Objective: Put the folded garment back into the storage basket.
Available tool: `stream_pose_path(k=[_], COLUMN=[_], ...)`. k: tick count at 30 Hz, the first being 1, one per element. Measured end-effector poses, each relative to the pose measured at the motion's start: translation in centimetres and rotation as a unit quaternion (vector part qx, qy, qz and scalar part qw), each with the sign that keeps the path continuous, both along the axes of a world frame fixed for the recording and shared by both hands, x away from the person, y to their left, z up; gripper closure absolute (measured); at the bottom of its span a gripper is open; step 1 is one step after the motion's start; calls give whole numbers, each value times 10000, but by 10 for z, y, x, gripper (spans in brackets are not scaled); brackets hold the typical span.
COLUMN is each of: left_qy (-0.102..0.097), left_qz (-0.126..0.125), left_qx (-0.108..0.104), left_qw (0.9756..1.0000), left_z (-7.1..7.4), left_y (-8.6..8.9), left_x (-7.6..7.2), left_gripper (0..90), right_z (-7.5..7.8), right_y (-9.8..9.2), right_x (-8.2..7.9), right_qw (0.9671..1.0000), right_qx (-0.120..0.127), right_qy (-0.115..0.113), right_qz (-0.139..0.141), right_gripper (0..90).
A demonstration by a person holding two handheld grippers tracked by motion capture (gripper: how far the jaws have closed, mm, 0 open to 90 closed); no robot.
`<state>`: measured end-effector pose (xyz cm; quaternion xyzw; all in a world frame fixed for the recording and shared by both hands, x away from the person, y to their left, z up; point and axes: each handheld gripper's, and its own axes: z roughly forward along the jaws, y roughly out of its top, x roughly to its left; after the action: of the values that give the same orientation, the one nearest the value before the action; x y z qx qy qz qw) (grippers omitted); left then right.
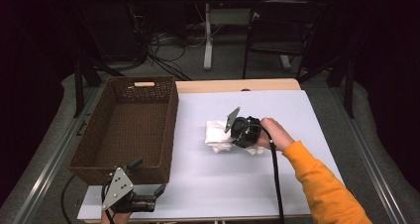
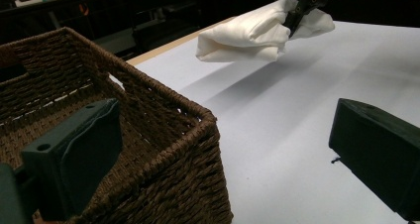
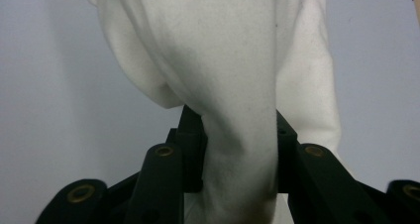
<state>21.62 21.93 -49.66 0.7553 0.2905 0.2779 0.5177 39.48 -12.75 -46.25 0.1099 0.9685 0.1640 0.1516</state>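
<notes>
- Right gripper [image 1: 236, 134] first: it is clenched on the white cloth [image 1: 218, 135], its jaws pinching a thick fold of the fabric between them, as the right gripper view [image 3: 237, 149] shows close up.
- Left gripper [image 1: 136, 184] sits idle with its jaws spread and nothing between them, hovering at the near corner of the wicker basket [image 1: 171, 115]; its own view looks past that corner.
- Basket as the landmark: the biggest thing on the table [image 1: 277, 184], brown and woven, standing at the left side of the white surface with a handle slot in its far wall. What shows of its inside is bare.
- White cloth, a folded bundle, lies well to the right of the basket, roughly mid-table. From the left gripper view [image 2: 247, 35] it casts a shadow beneath it, so it seems lifted a little off the surface, though I cannot be sure it is fully clear.
- Judging the step as carrying the cloth across to the basket, doing it well means keeping the pinch firm on the whole fold, raising the bundle high enough that its hanging edges clear the basket's rim, and releasing it over the middle of the basket.
- Loose layers could sag or unfold on the way, so a slow, level sweep seems wise.
</notes>
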Motion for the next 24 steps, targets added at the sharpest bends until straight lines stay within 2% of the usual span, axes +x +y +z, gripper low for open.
stream_pose_path(k=[18,24], left_qy=[-30,-16], left_qz=[-15,-27], left_qx=[-2,-17], left_qw=[10000,10000], left_z=[0,0], left_y=[0,0], left_x=[0,0], left_gripper=[0,0], right_z=[18,23], right_y=[4,7], right_x=[4,4], right_qw=[9998,9997], right_qx=[27,-30], right_qy=[-193,-245], right_qz=[8,33], right_gripper=[675,675])
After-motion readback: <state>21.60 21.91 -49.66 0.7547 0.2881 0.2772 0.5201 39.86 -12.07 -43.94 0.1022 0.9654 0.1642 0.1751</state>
